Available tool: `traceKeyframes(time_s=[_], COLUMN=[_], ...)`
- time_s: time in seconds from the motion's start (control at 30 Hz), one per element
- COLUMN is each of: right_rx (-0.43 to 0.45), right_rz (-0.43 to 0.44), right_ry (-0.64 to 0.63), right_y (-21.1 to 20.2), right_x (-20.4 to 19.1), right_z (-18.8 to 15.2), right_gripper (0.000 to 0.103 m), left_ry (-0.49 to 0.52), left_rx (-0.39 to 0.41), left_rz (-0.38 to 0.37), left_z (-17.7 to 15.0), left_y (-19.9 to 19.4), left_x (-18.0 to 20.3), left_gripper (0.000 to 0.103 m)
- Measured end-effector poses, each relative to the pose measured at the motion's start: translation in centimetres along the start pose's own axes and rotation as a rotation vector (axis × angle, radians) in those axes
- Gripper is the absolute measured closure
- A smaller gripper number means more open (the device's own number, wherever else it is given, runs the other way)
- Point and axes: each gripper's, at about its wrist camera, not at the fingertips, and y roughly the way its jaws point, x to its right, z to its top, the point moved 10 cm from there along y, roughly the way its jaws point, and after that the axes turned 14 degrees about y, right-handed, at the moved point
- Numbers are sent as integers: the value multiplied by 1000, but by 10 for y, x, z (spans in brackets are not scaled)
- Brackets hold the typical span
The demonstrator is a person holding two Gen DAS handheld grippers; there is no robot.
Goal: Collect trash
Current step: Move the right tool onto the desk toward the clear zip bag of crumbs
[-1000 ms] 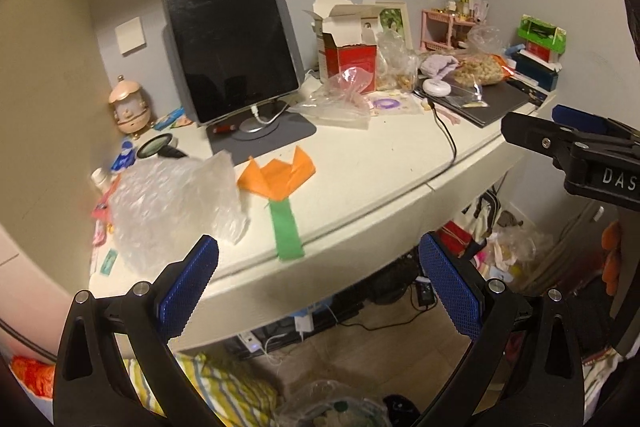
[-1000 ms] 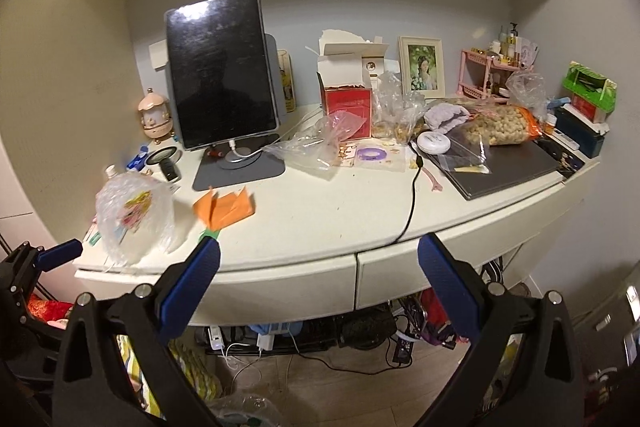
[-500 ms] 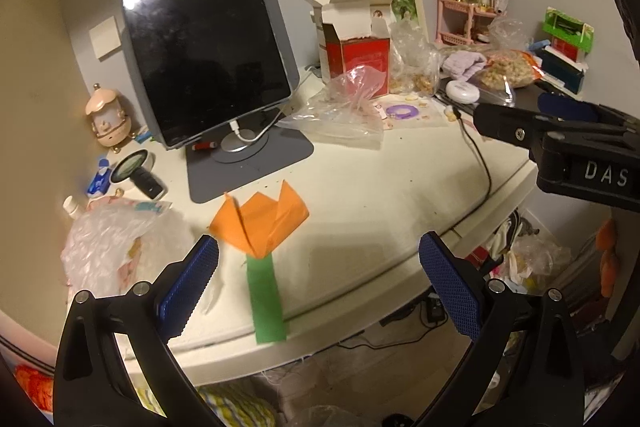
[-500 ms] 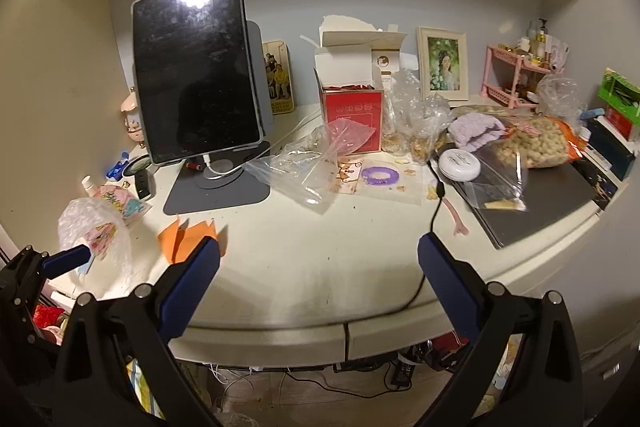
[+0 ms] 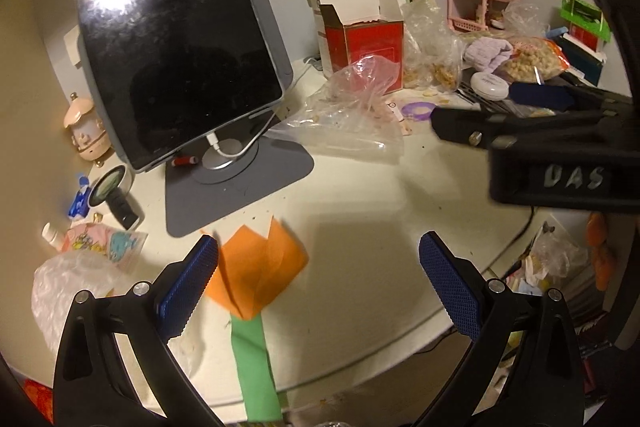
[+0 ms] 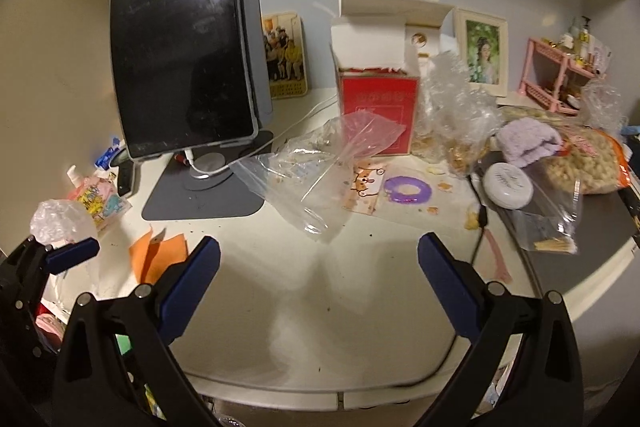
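Observation:
An orange and green folded paper tulip (image 5: 256,283) lies on the white desk (image 5: 360,227), just inside my open, empty left gripper (image 5: 320,283), near its left finger. It also shows in the right wrist view (image 6: 158,257). A crumpled clear plastic bag (image 5: 76,291) lies at the desk's left edge. A large clear plastic bag (image 6: 320,159) lies mid-desk, ahead of my open, empty right gripper (image 6: 320,283). An opened red box (image 6: 378,107) stands behind it.
A tablet on a grey stand (image 6: 184,67) stands at the left back. A black cable (image 6: 478,227) runs over the desk edge. Snack bags (image 6: 588,163), a white round case (image 6: 508,185), a purple ring (image 6: 408,189) and a photo frame (image 6: 482,53) crowd the right.
Both grippers have moved forward and lower over the desk. The paper tulip now sits between my left gripper's fingers; the clear bag is closer to the right gripper.

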Motion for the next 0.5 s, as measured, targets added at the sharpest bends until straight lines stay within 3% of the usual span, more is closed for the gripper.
traceKeyframes(time_s=[0.5], right_rx=[-81], right_rz=[-7], right_ry=[-13], right_y=[79], right_x=[11], right_z=[4], right_gripper=[7], left_ry=[17], left_rx=[-10], left_rz=[-14], left_z=[25], left_y=[65], left_x=[5], left_gripper=[6])
